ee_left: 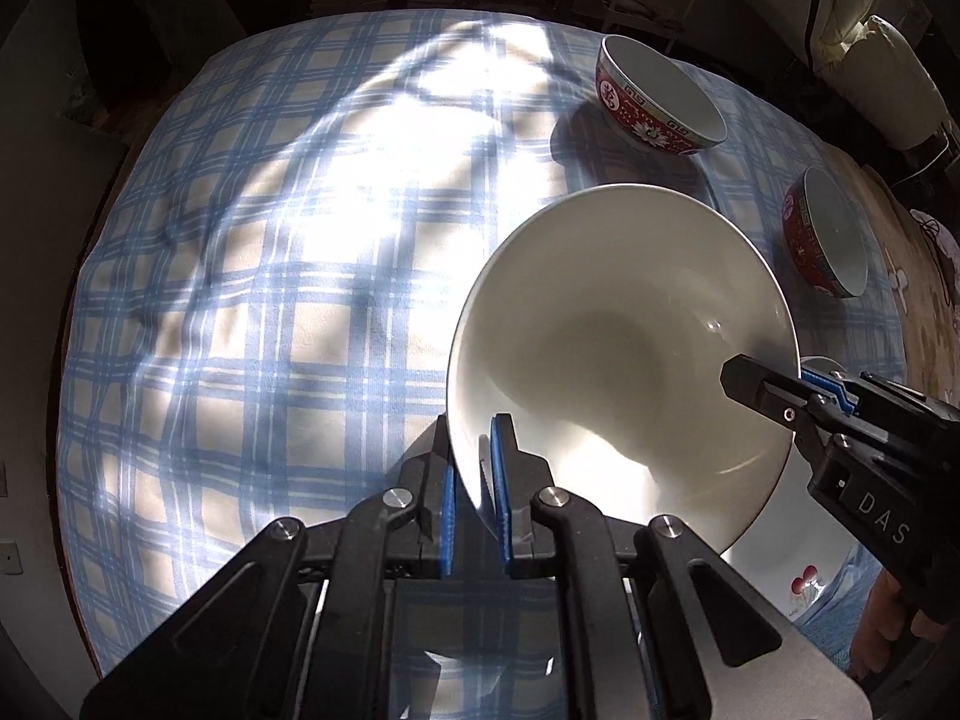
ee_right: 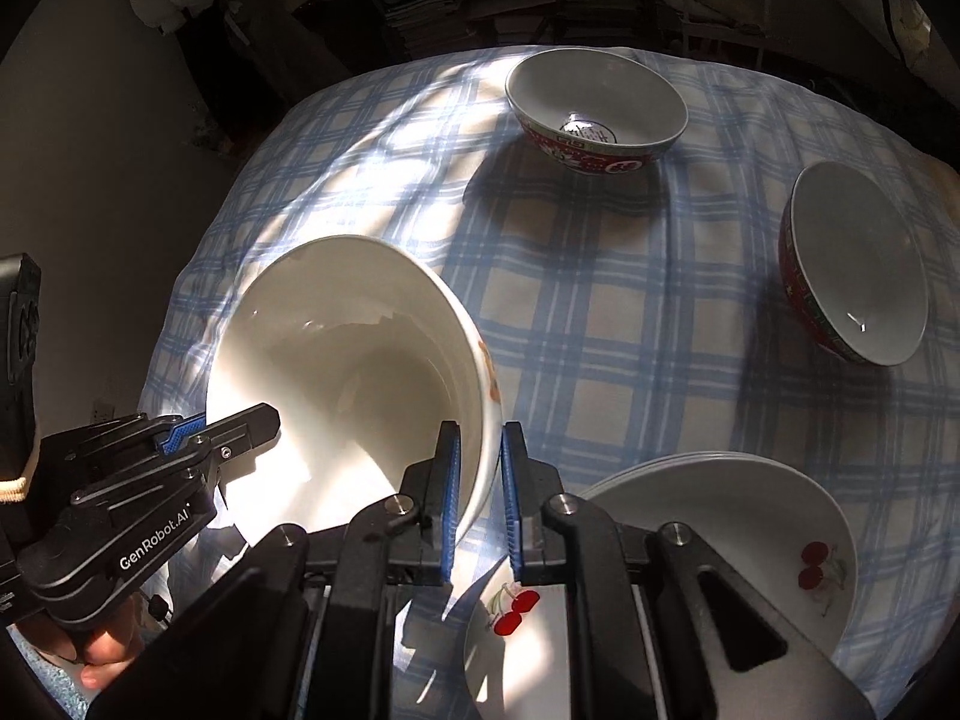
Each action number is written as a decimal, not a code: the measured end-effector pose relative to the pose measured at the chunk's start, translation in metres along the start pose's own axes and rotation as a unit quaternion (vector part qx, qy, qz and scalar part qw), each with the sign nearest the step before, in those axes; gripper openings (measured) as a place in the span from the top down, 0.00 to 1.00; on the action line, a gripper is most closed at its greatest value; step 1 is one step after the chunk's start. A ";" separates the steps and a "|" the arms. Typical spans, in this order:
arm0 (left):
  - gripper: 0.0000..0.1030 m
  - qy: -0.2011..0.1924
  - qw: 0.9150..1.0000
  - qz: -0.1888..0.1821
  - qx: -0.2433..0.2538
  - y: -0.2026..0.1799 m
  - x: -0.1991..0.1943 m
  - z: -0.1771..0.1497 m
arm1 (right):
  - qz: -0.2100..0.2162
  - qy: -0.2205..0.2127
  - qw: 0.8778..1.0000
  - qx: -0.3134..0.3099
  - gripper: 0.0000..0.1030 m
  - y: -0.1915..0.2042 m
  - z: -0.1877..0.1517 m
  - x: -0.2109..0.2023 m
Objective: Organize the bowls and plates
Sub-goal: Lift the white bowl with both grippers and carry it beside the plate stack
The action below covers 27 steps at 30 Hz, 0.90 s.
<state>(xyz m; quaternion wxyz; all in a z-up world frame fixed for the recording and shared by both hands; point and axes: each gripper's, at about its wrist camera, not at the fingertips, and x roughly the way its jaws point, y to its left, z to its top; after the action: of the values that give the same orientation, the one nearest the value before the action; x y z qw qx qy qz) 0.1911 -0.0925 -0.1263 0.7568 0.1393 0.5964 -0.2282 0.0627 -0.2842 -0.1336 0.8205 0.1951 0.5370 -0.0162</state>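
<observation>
Above the blue checked tablecloth [ee_right: 600,324], I hold the big white bowl [ee_left: 618,324] by its rim with both grippers.

My left gripper [ee_left: 474,480] is clamped on one side of the rim, my right gripper [ee_right: 480,498] on the opposite side, the bowl tilted. Two red patterned bowls [ee_right: 594,102] stand farther off; cherry-printed plates [ee_right: 720,504] lie stacked just beside my right fingers.
</observation>
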 end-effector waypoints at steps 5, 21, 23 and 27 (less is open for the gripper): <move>0.89 0.009 1.000 0.002 -0.012 0.005 0.008 0.002 | 0.014 0.007 1.000 0.010 0.86 -0.006 0.002 0.013; 0.89 0.023 1.000 -0.004 -0.020 0.011 0.020 0.005 | 0.017 0.011 1.000 -0.001 0.84 -0.003 0.008 0.021; 0.89 0.023 1.000 -0.004 -0.021 0.012 0.021 0.005 | 0.018 0.011 1.000 0.000 0.84 -0.003 0.007 0.021; 0.89 0.025 0.999 0.001 -0.019 0.011 0.022 0.006 | 0.018 0.011 1.000 0.000 0.84 -0.004 0.007 0.021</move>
<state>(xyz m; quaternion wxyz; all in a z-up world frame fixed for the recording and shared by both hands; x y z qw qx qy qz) 0.2056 -0.0899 -0.1468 0.7440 0.1311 0.6196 -0.2129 0.0772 -0.2861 -0.1508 0.8147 0.2048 0.5425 0.0010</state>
